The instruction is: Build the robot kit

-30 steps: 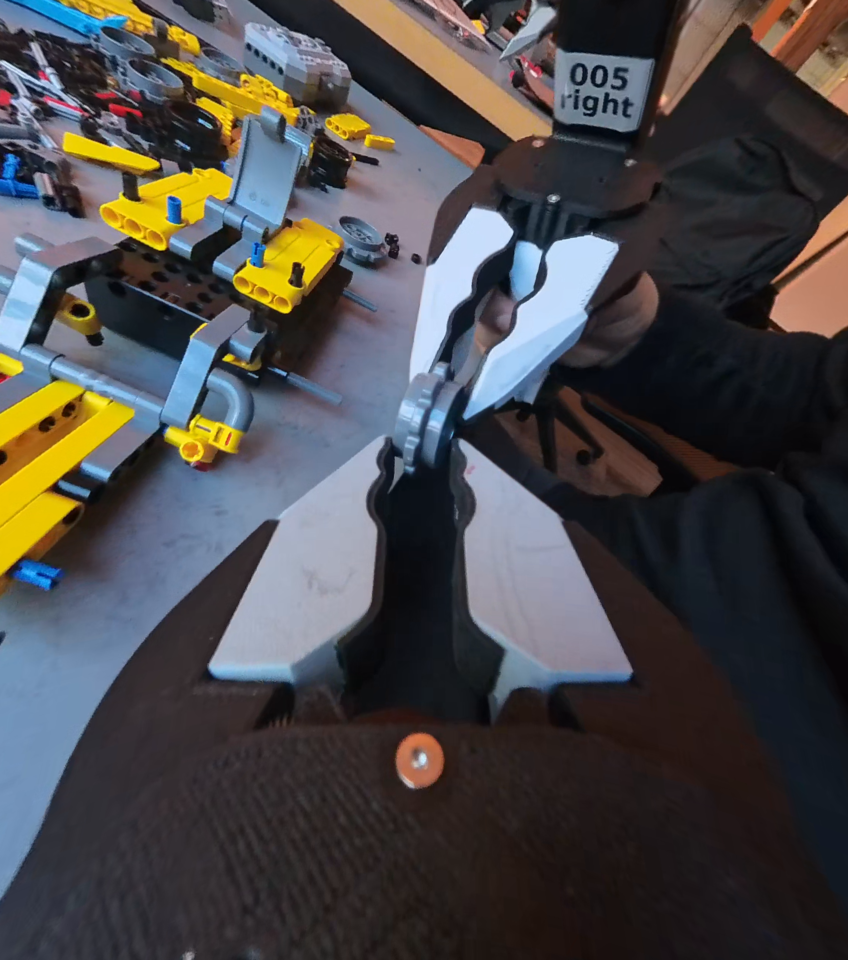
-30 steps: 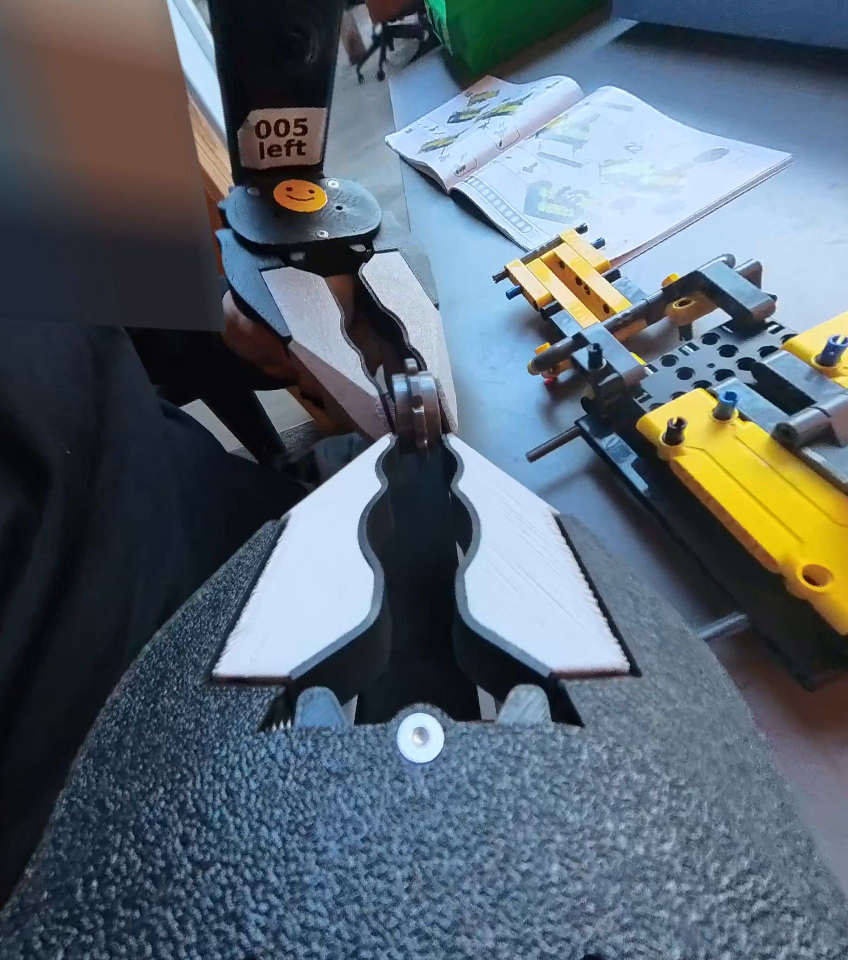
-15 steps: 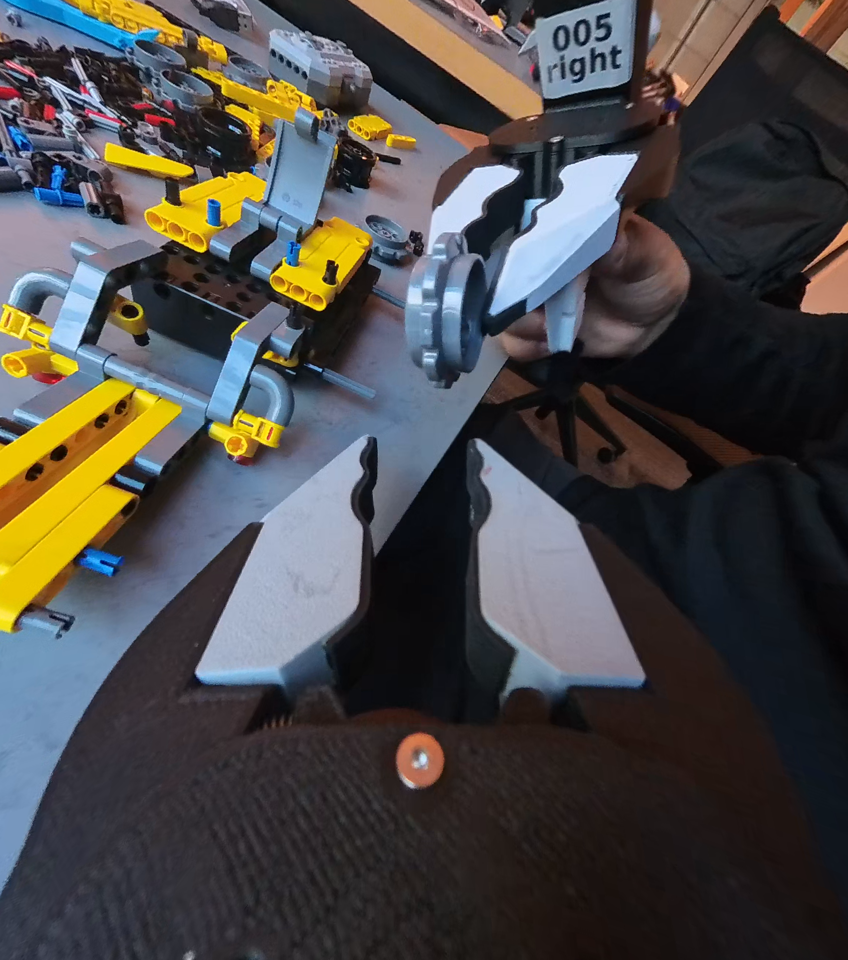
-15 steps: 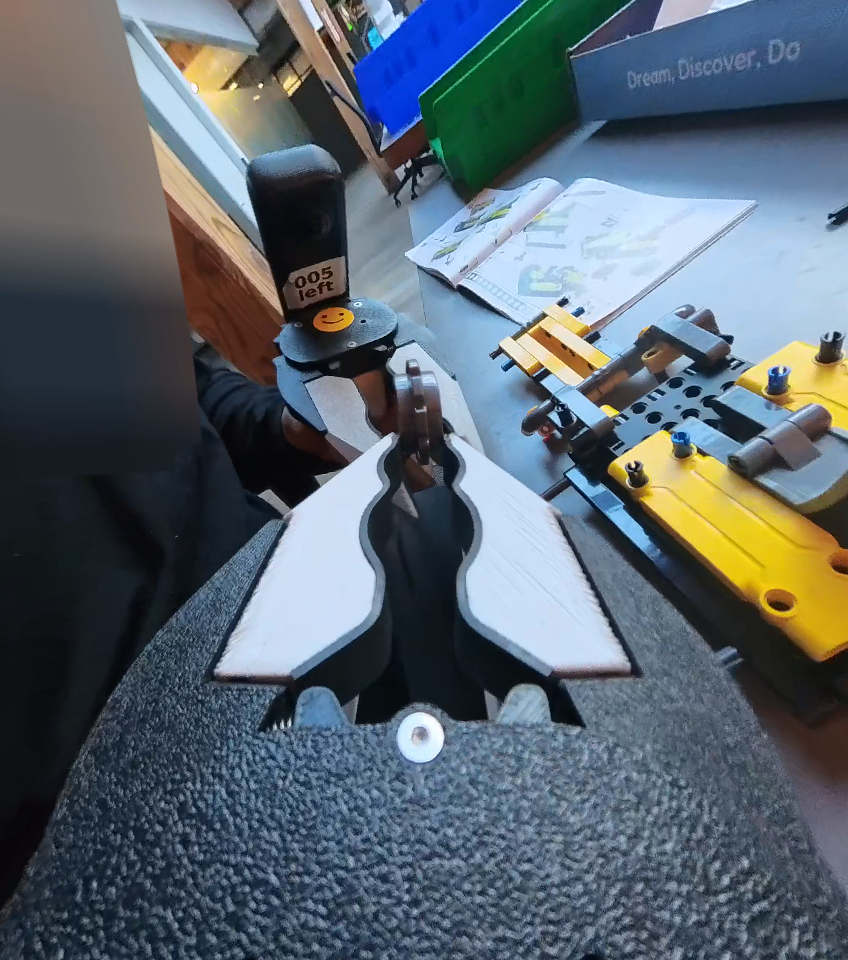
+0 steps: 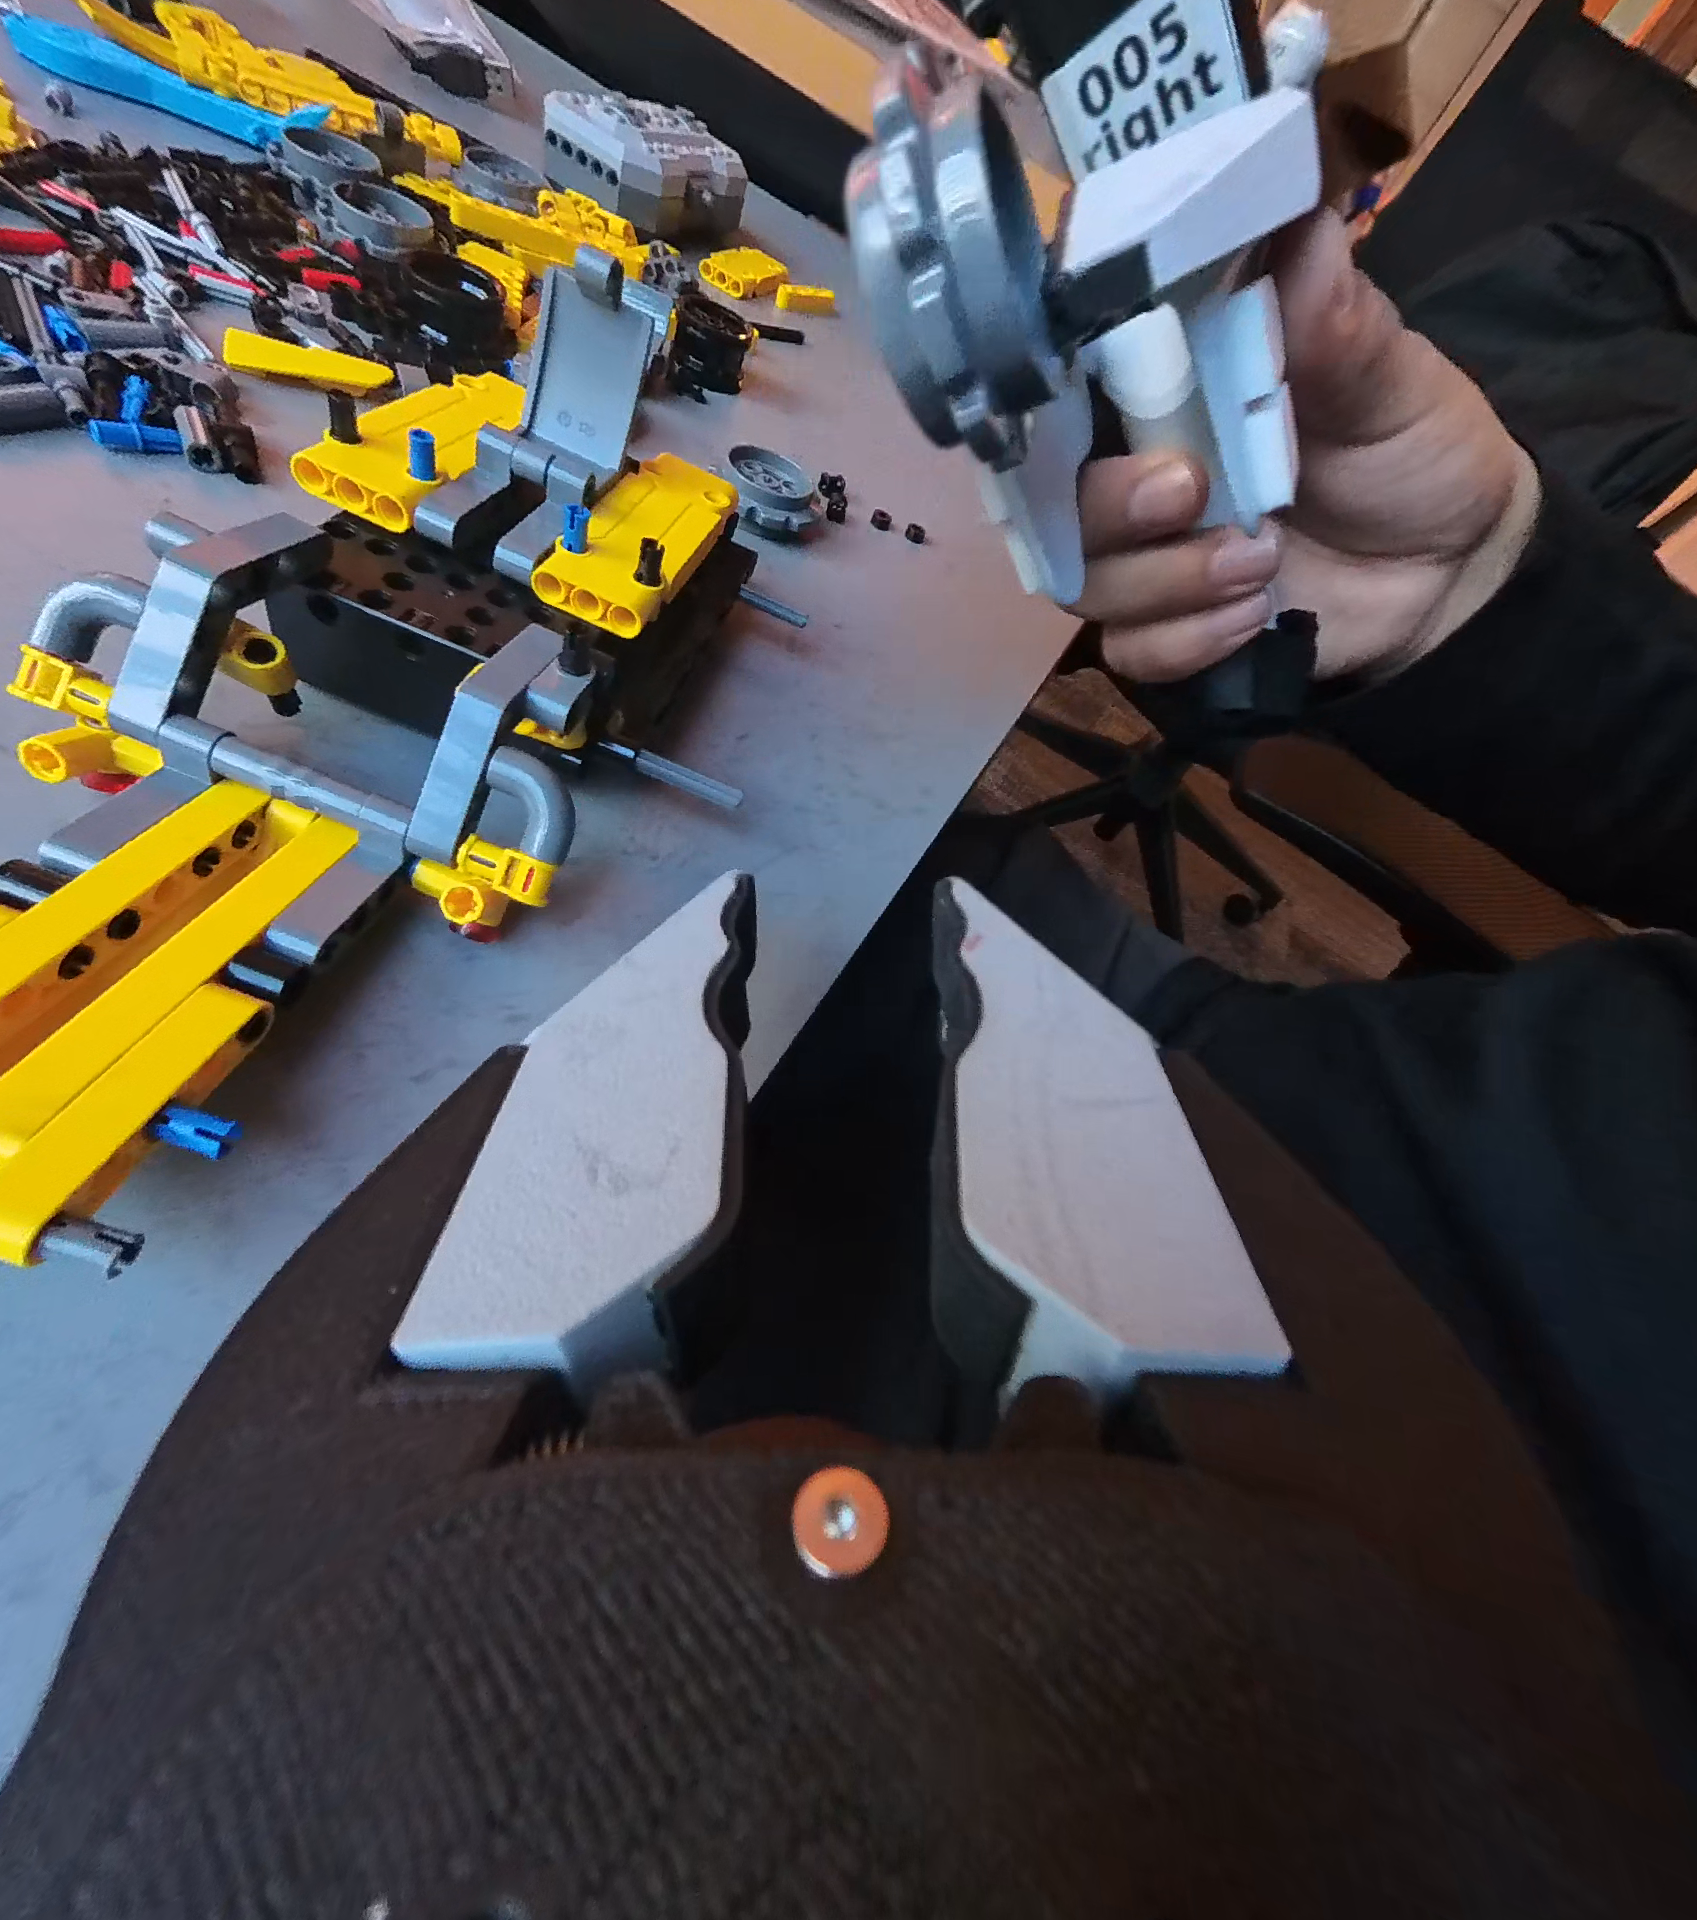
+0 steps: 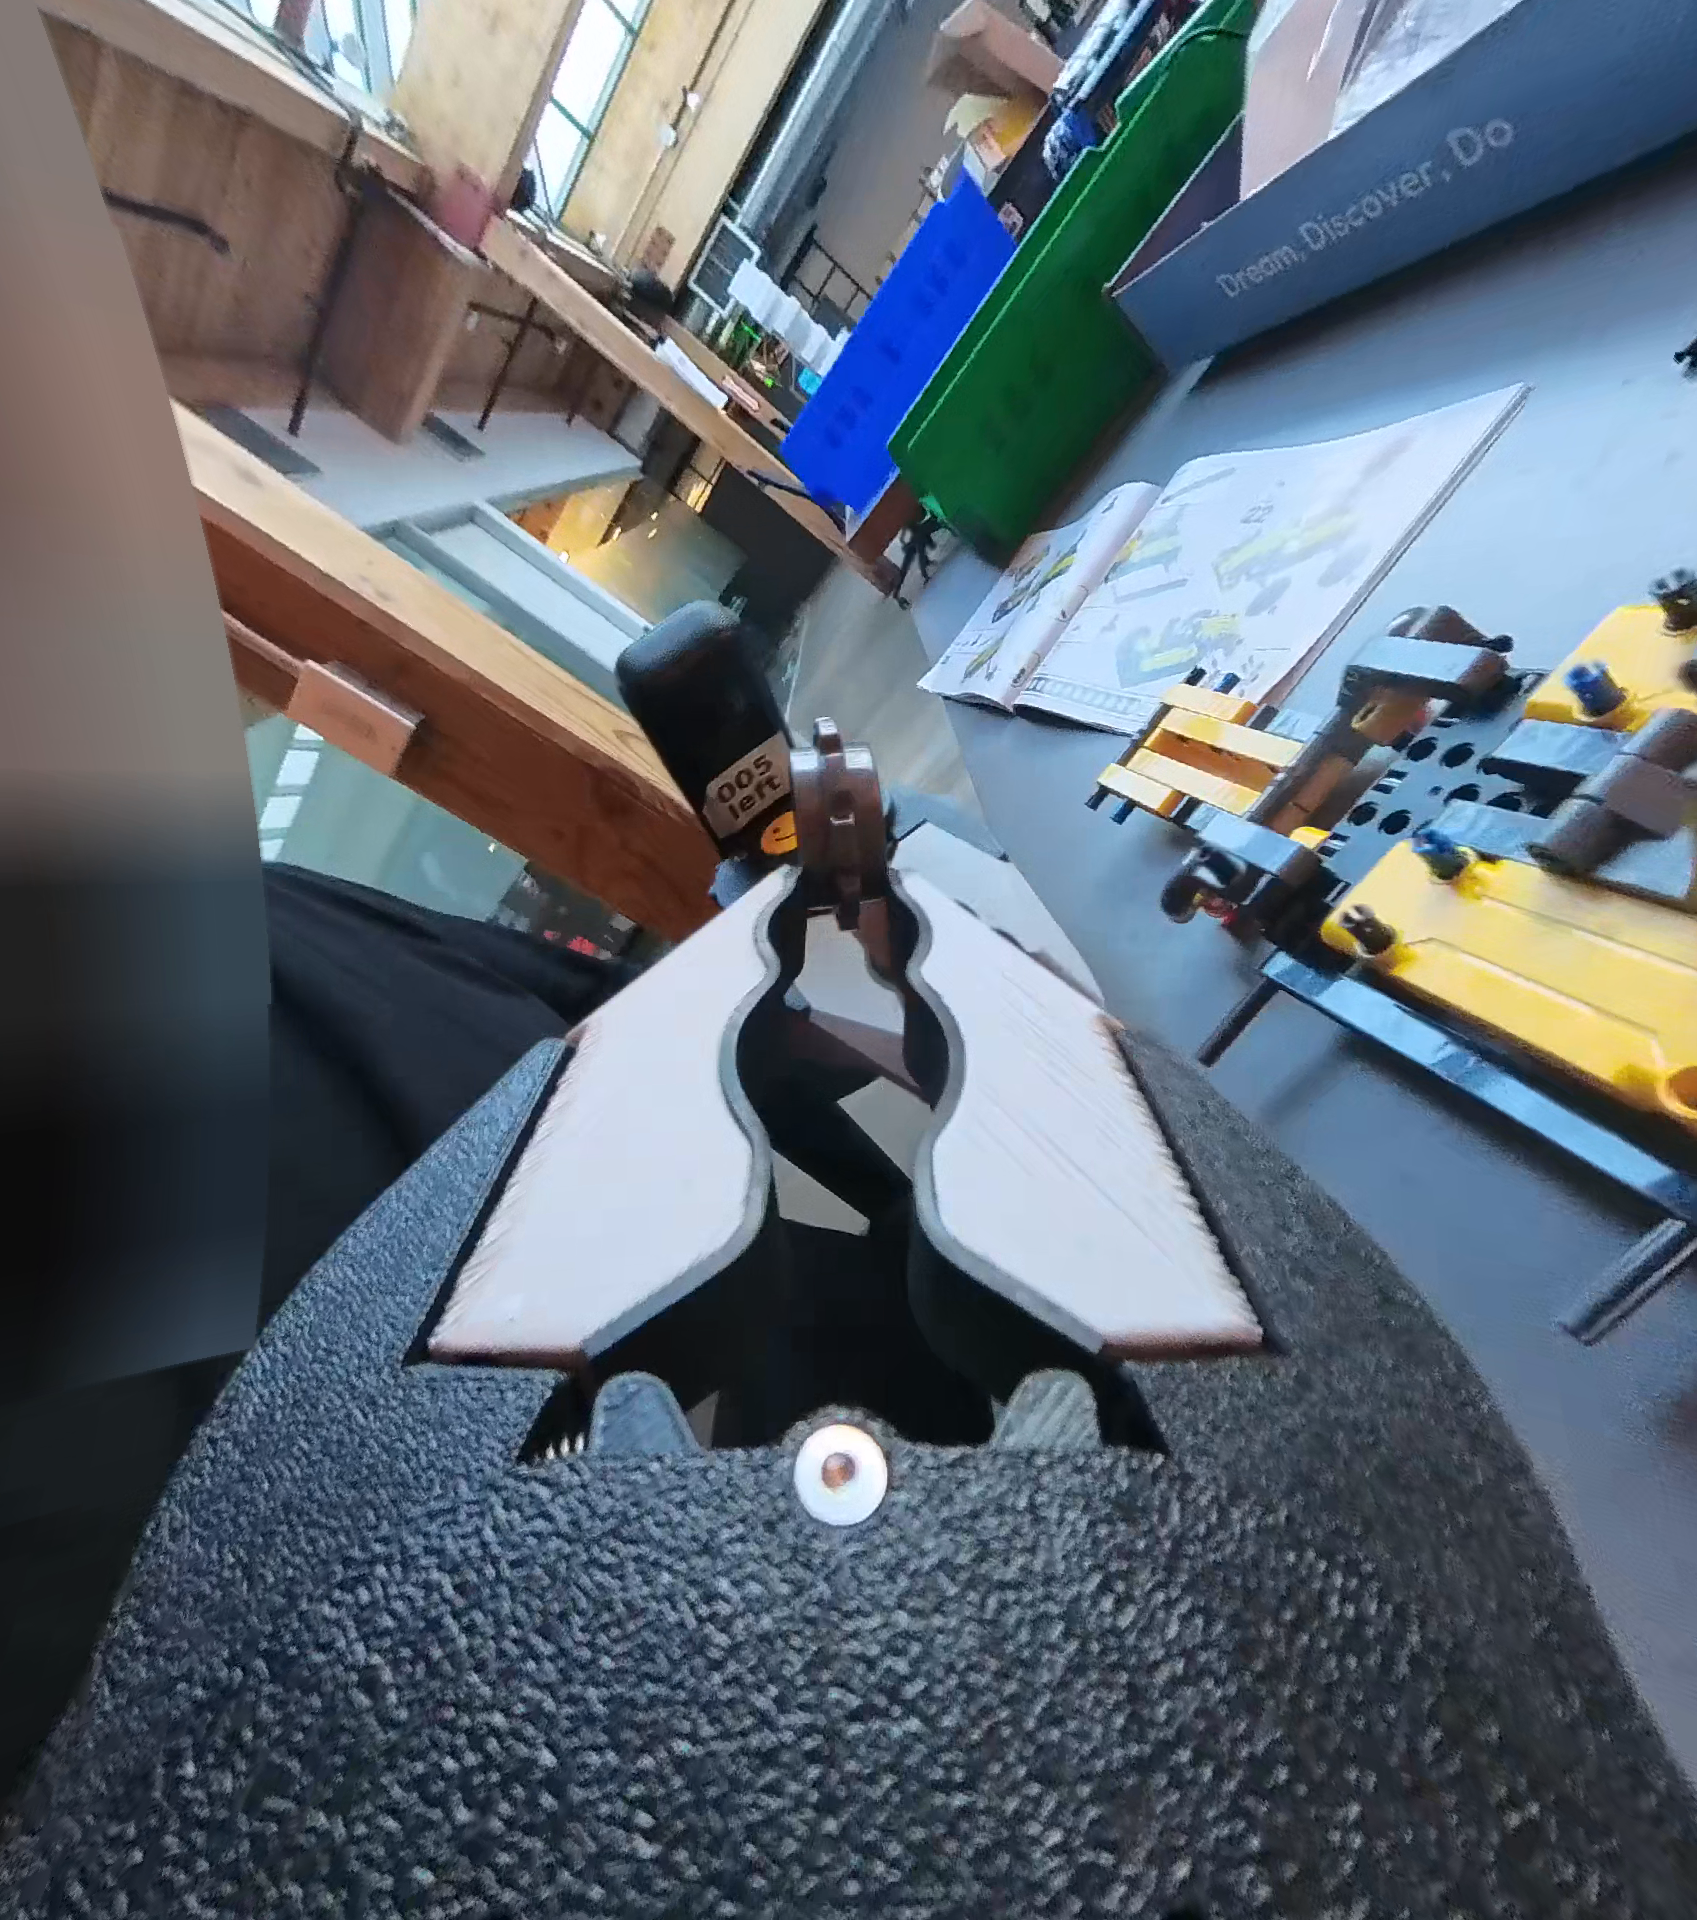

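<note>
Right gripper (image 6: 839,883) clamped on grey wheel hub (image 5: 958,249) at the tips, raised above the surface (image 5: 875,665) edge. Left gripper (image 5: 839,935) parted, empty, low by the edge. Yellow-and-grey brick model (image 5: 387,623) lying near. Best kept pinched square, rim edge-on; thin tip hold likely to twist.

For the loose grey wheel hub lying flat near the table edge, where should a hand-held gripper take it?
Probably across the rim of the grey wheel hub, coming from above. It lies flat on the table, so only its outer edge offers opposing faces; the small black pieces beside it crowd that side.
</note>
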`<state>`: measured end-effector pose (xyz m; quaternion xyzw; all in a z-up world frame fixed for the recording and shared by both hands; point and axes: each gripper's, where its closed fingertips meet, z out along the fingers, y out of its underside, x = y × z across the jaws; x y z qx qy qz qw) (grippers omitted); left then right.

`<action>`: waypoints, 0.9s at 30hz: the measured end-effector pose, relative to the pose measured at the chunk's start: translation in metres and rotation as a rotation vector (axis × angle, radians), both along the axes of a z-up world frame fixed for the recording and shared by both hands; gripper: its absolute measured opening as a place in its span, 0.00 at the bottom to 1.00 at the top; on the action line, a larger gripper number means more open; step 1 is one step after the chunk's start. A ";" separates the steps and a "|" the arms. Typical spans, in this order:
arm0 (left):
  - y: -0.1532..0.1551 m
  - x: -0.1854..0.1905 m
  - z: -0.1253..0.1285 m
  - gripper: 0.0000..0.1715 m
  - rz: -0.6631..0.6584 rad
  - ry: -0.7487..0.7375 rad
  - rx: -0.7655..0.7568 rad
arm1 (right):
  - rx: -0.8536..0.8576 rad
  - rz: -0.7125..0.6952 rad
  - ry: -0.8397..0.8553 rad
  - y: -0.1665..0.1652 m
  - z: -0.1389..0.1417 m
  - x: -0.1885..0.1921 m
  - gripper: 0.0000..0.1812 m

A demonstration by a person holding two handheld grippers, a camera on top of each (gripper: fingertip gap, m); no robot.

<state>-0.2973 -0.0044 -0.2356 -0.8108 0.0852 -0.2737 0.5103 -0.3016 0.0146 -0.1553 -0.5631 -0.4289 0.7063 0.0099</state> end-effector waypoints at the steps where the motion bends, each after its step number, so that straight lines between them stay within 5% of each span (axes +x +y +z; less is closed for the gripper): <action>1: 0.000 0.000 0.002 0.18 -0.001 -0.006 0.006 | 0.025 0.008 0.018 -0.003 0.002 0.002 0.08; 4: 0.000 0.001 0.004 0.18 -0.003 -0.020 0.012 | 0.274 0.030 0.146 -0.020 0.011 0.007 0.08; 10: 0.001 0.002 0.001 0.18 -0.003 0.003 0.010 | 1.509 -0.082 0.453 -0.034 0.012 0.002 0.08; 12: 0.001 0.001 0.002 0.18 -0.003 0.003 0.014 | 1.777 -0.115 0.506 -0.032 0.016 -0.002 0.08; 21: 0.002 -0.005 0.003 0.18 0.021 0.003 0.024 | 2.279 -0.229 0.652 -0.027 0.025 -0.007 0.08; 27: 0.004 -0.013 0.012 0.18 0.066 0.041 0.082 | 2.267 -0.249 0.677 -0.027 0.024 -0.004 0.08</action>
